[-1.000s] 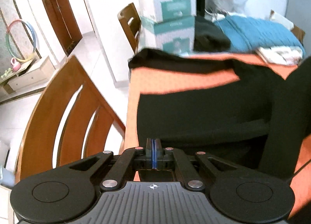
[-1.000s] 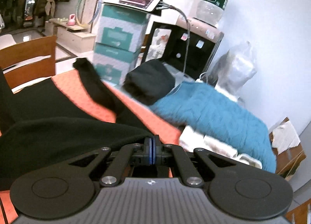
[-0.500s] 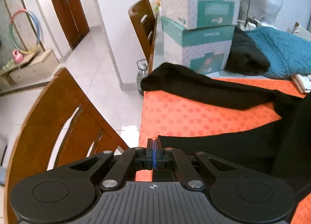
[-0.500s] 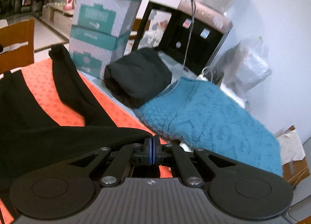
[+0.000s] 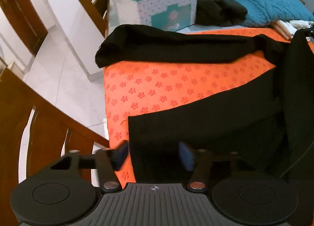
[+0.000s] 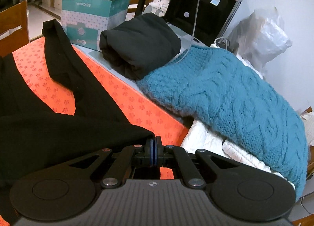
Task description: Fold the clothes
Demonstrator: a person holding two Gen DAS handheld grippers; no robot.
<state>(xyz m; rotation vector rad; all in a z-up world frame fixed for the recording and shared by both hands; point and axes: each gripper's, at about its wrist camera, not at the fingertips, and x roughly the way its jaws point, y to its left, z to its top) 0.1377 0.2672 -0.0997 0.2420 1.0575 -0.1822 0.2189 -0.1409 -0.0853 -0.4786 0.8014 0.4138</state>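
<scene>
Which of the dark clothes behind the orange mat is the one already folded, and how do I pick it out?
Start at the stacked teal and white boxes at the far edge of the orange mat. Just to their right, off the mat, sits the folded black garment, a thick rolled bundle touching the blue knitted sweater. Unlike the black garment spread on the mat, it is compact and neatly bundled.

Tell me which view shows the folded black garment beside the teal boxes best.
The right wrist view: the folded black garment sits in full, unblocked, between the teal boxes and the blue knit sweater. The left wrist view shows it only near the top edge, distorted and partly behind a box.
</scene>
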